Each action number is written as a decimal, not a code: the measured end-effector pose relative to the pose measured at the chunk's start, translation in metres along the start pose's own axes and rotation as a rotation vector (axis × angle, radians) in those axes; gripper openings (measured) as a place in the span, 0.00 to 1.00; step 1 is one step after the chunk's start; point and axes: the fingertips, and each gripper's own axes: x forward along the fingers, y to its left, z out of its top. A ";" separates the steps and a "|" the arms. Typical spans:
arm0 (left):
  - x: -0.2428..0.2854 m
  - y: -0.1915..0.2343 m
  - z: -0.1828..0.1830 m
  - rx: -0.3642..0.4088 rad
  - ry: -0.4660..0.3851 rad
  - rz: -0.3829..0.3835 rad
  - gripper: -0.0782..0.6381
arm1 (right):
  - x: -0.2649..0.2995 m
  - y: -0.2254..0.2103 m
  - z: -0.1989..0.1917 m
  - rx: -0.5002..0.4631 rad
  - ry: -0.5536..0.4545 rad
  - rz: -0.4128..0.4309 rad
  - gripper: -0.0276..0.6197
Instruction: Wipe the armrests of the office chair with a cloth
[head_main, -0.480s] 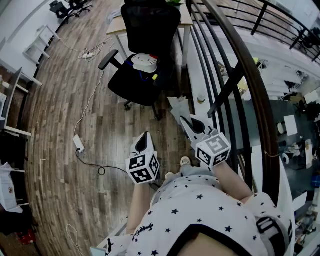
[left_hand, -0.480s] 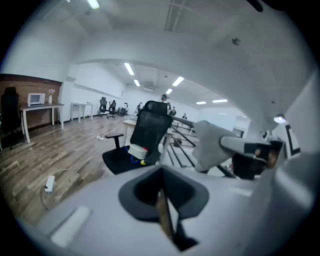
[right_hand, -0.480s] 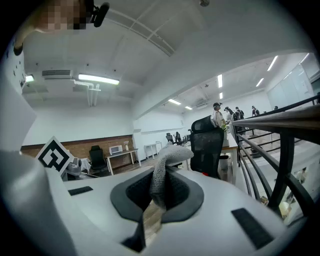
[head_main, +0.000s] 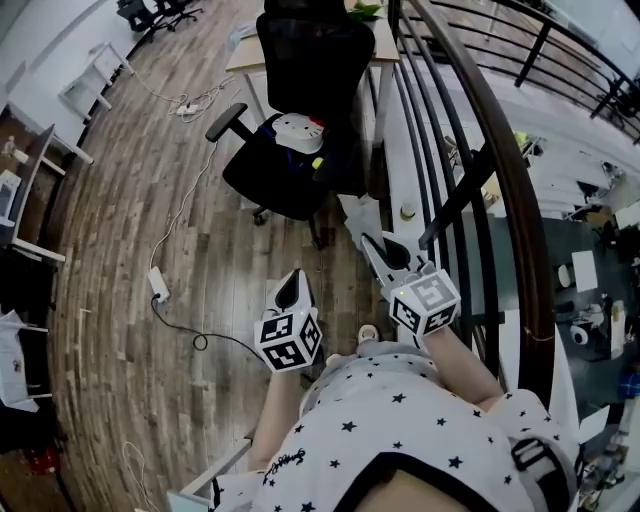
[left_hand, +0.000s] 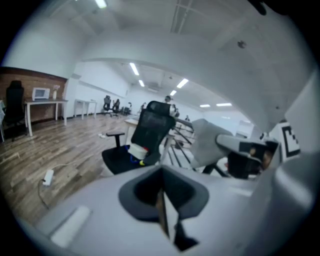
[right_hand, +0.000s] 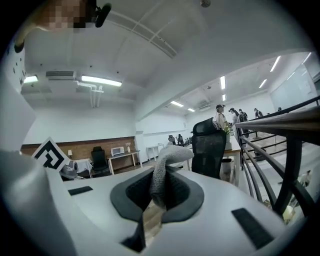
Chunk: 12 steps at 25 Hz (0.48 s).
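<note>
A brown wooden plank floor (head_main: 120, 230) spread under everything, with one dark curved metal railing (head_main: 500, 170) running along its right side. One black mesh-backed office chair (head_main: 315, 60) stood ahead of the person, well apart from both tools, its backrest on the far side and its seat turned towards the person. One padded black armrest (head_main: 226, 121) showed plainly, its long axis slanting from the seat outward to the lower left in the head view; the other armrest could not be made out. One white rounded object (head_main: 297, 131) lay on the seat. There were two tongs, each with one marker cube printed in black and white squares. The left gripper (head_main: 291, 285) pointed at the chair with its jaws pressed together on nothing (left_hand: 162, 210). The right gripper (head_main: 380, 248) was clamped on one pale grey terry cloth (head_main: 362, 215), which stuck out forward along the jaws towards the chair, its free end curling over (right_hand: 172, 155). One white power strip (head_main: 158, 285) lay on the floor
</note>
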 end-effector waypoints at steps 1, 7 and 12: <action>0.002 -0.002 0.000 -0.005 0.000 -0.001 0.11 | 0.003 -0.002 0.002 0.002 -0.004 0.004 0.08; 0.022 -0.013 0.001 -0.011 0.002 0.013 0.11 | 0.022 -0.023 0.003 -0.067 0.015 0.003 0.08; 0.031 -0.018 0.004 -0.032 -0.008 0.041 0.11 | 0.030 -0.036 -0.002 -0.025 0.031 0.019 0.08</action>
